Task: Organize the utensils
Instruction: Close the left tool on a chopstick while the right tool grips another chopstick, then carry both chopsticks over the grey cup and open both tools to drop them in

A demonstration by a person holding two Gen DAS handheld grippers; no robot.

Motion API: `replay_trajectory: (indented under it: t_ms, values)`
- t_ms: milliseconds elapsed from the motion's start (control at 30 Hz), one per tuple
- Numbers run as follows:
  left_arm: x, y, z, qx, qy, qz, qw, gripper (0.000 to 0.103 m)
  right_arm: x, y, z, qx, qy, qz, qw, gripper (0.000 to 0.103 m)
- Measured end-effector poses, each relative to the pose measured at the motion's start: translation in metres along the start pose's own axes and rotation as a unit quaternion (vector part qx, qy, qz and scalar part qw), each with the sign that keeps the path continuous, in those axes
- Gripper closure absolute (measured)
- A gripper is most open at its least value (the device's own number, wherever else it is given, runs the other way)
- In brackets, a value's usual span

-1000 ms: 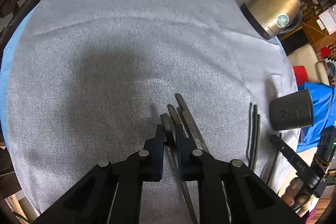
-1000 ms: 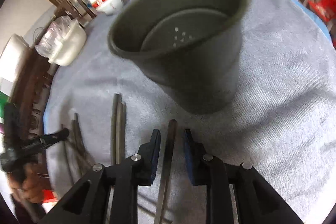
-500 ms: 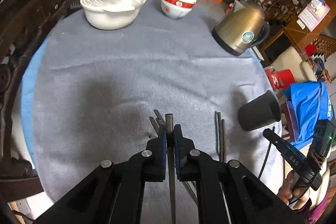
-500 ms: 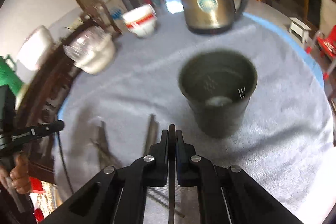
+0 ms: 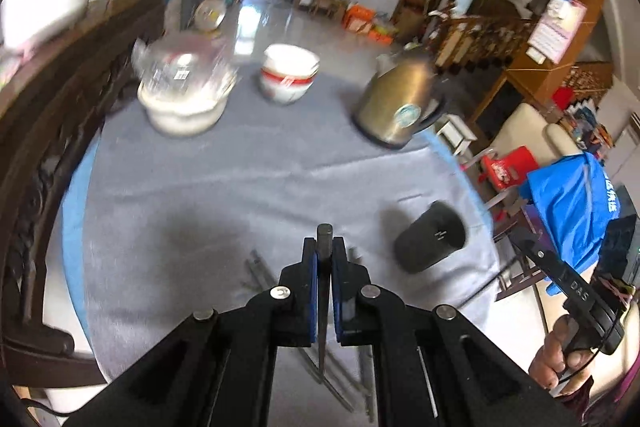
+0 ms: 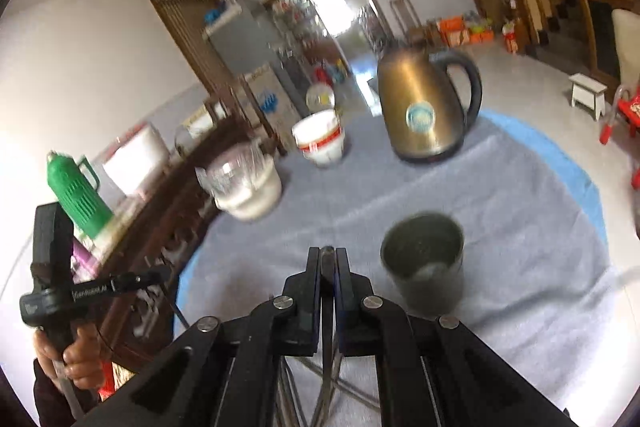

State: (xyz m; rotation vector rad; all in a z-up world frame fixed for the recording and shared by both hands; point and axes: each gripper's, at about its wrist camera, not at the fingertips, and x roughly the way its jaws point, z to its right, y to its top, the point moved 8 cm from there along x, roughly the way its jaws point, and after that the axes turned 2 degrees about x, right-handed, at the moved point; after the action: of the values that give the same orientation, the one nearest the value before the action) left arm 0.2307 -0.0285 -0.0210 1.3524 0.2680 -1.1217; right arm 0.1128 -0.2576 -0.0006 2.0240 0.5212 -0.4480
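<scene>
Step in hand: pick-up done, carry to the holder not yet begun.

Left tongs (image 5: pixel 325 259) were clamped narrow on one dark utensil (image 5: pixel 324 234); its blunt end stood just past the fingertips and the rest ran down between the pads toward the camera. Right tongs (image 6: pixel 327 263) were likewise shut tight on a second utensil (image 6: pixel 328 251), gripped the same way, tip just proud of the pads. Both pieces hung clear of the grey-clothed surface (image 5: pixel 248 187).

The dark holder cup (image 6: pixel 425 263) stood upright, just right of the right tongs and a little beyond them, mouth open and empty as far as could be seen through blur. In the left view the same cup (image 5: pixel 432 241) lay to the right, near the surface edge. More utensils (image 5: pixel 256 267) were left lying on the cloth below the left tongs; count not clear.

Far side: gold kettle (image 6: pixel 424 115), stacked bowls (image 5: pixel 290 77), covered white dish (image 5: pixel 186 95). All well apart from the work.

Judgement on next move: bring one tong over the cup mouth, tilt the utensil toward vertical, lower the tip inside, then release. Do the right one first, being nearer. Risk: the light cup could tip if a long utensil struck its rim.
</scene>
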Motion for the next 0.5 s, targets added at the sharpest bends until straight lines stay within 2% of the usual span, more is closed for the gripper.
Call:
replay_trajectory:
  t_ms: [167,367,500]
  values:
    - [-0.020,0.030,0.038,0.027,-0.018,0.035,0.9989,0.096,-0.023,0.037,-0.002,0.001,-0.002,0.052,0.999,0.097]
    - [-0.039,0.081,0.090,0.053,-0.025,0.088,0.9944,0.096,-0.047,0.087,0.005,0.004,-0.015,0.108,0.994,0.097]
    - [-0.047,0.116,0.122,0.058,-0.036,0.129,0.9893,0.096,-0.063,0.115,0.011,-0.005,-0.041,0.141,0.989,0.097]
